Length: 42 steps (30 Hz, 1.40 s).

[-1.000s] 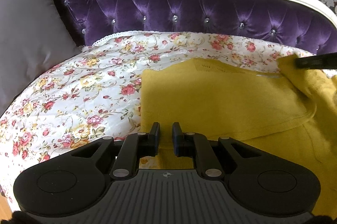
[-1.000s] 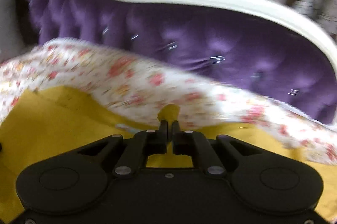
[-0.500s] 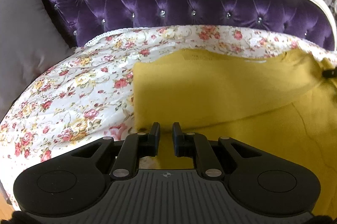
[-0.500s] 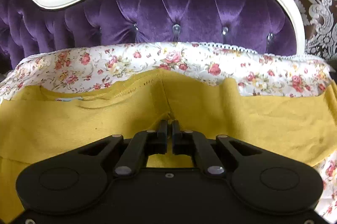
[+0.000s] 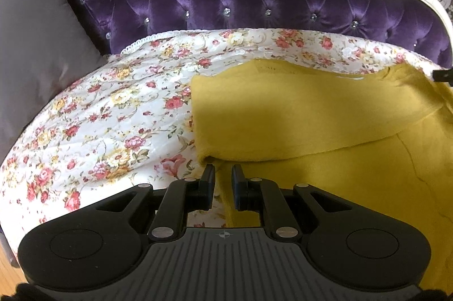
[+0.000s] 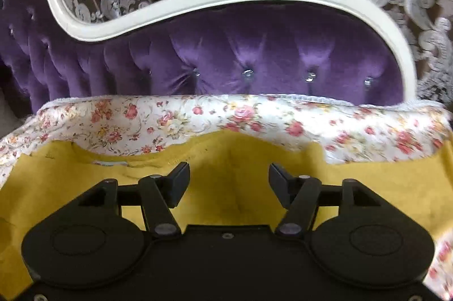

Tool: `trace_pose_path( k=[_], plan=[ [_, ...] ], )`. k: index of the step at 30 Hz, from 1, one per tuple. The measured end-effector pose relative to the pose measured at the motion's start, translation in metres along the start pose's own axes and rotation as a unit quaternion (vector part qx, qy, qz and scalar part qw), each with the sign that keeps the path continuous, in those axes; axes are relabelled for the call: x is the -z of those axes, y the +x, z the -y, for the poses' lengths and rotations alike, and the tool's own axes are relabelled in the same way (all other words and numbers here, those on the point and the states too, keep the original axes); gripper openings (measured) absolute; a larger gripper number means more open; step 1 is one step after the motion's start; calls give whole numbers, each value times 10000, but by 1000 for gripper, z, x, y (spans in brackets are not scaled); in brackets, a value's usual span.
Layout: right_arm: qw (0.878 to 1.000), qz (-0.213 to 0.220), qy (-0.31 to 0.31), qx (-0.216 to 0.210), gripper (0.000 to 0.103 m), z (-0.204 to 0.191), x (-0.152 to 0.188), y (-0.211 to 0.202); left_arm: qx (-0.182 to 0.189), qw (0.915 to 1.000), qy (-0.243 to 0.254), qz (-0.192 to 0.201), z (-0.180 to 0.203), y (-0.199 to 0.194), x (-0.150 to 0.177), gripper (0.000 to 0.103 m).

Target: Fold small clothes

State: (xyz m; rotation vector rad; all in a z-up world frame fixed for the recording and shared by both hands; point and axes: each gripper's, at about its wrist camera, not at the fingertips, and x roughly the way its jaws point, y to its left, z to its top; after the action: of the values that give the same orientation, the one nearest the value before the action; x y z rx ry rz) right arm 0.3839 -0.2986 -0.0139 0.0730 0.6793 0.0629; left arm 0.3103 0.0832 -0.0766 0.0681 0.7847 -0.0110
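Yellow garment [image 5: 325,114] on the flowered cover [image 5: 113,108], purple sofa back [image 5: 240,3] behind.
Left gripper [image 5: 223,182] narrow, pinching nothing visible; right gripper [image 6: 228,179] just opened wide over cloth, gray cushion [image 5: 34,40] beside.

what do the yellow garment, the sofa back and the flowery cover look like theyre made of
Yellow garment: soft matte knit or fleece, probably; fuzzy surface.
Sofa back: purple velvet, it seems; sheen, tufting with shiny studs.
Flowery cover: smooth printed cloth, maybe quilted; stitched swirls, lace edge.

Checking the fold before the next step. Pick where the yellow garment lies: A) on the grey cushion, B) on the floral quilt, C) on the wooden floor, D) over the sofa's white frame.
B: the yellow garment lies spread on the floral quilt, in front of the purple backrest.
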Motion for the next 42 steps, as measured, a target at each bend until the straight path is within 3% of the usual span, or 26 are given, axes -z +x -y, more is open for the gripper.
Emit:
trace_pose_path(
  k=[2, 3, 4, 5, 11, 15, 17, 19, 21, 24, 25, 36, 42],
  plan=[
    [9997, -183, -140, 81, 65, -6, 0, 16, 9, 10000, -63, -41, -3, -1, 1, 12],
    [9994, -253, -198, 111, 59, -8, 1, 21, -2, 10000, -79, -54, -5, -2, 2, 12],
    [9992, -309, -233, 87, 32, -9, 2, 24, -23, 9999, -90, -64, -7, -2, 3, 12],
    [9988, -386, -286, 8, 13, -11, 3, 25, -51, 9999, -107, -72, -9, -3, 3, 12],
    [9988, -81, -454, 165, 11, -16, 2, -4, -80, 9994, -302, -142, -23, -6, 4, 12],
    [9975, -451, -190, 511, 5, 3, 8, 11, -129, 9992, -318, -204, -27, -10, 10, 13],
    [9962, -643, -205, 555, 6, 7, 14, 18, -113, 9988, -380, -286, -29, -12, 13, 13],
    [9975, -543, 48, 442, 19, 15, 15, 9, -98, 9986, -397, -325, -31, -18, 16, 12],
    [9983, -397, 377, 208, 24, 20, 14, -9, -105, 9986, -413, -326, -33, -25, 20, 13],
    [9985, -295, 450, -80, 56, 18, 17, -40, 5, 9984, -381, -419, -33, -37, 26, 12],
    [9987, -269, 401, -142, 58, 18, 20, -51, 32, 9983, -367, -445, -31, -41, 28, 12],
    [9932, -785, 677, -525, 62, 30, 88, -141, 690, 9962, 26, -532, 33, -83, 66, 13],
    [9873, -1093, 915, -704, 62, 44, 140, -194, 722, 9949, -154, -692, 27, -109, 101, 13]
  ],
)
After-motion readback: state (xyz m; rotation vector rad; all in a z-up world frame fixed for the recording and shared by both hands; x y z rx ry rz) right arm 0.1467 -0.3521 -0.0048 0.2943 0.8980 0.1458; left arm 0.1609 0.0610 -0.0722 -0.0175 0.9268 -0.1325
